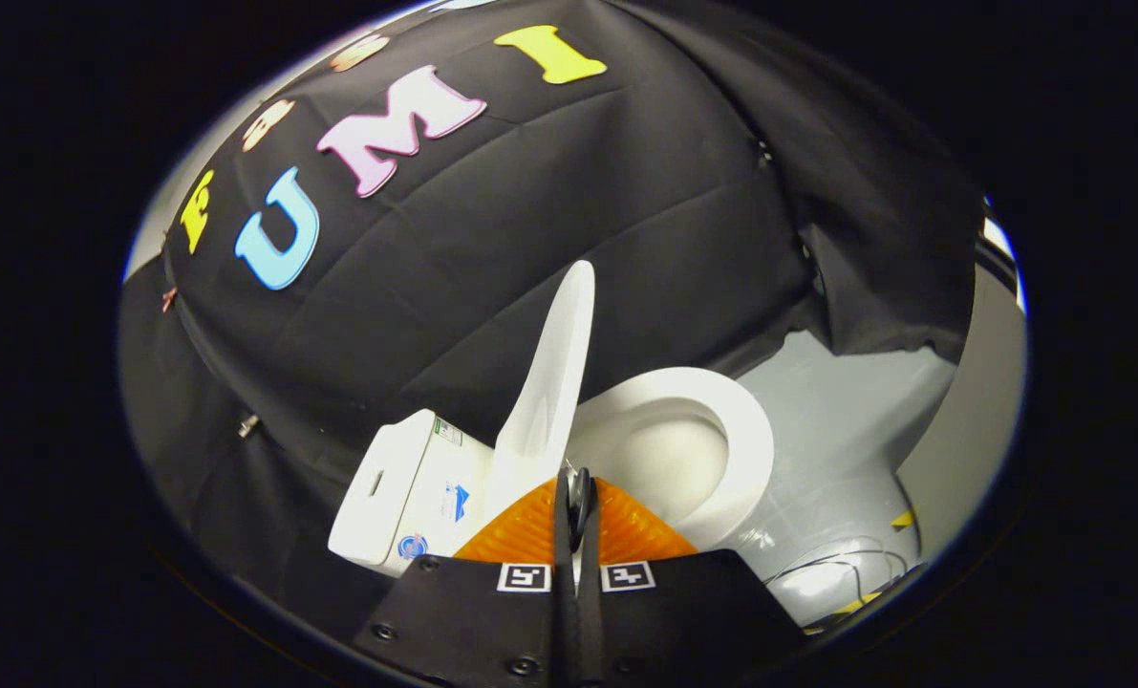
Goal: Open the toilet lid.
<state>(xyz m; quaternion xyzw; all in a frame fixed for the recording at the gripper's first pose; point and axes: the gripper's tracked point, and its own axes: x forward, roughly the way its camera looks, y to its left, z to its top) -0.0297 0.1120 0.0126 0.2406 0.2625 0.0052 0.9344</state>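
Your tongs [576,492] sit drawn together, the two fingers [530,530] meeting along a thin line with barely a gap, and the lower edge of the glossy white plastic toilet lid [554,382] runs down right to that line. You cannot tell from here whether both fingers press on the lid or only rest against it.

The lid stands raised, nearly upright and seen edge-on, rising from your fingertips toward 12 o'clock against the black quilted cloth wall [492,248]. Just beyond the fingers at 1 to 2 o'clock lies the white oval toilet seat [745,449], down flat, ringing the open white bowl [664,454]. At 10 o'clock from the fingertips, touching the foot of the lid, is the boxy white cistern [416,478] with a few small stickers on its face. Farther out at 3 o'clock you see pale grey floor [846,411], with thin cables [846,559] lying on it at 4 o'clock.
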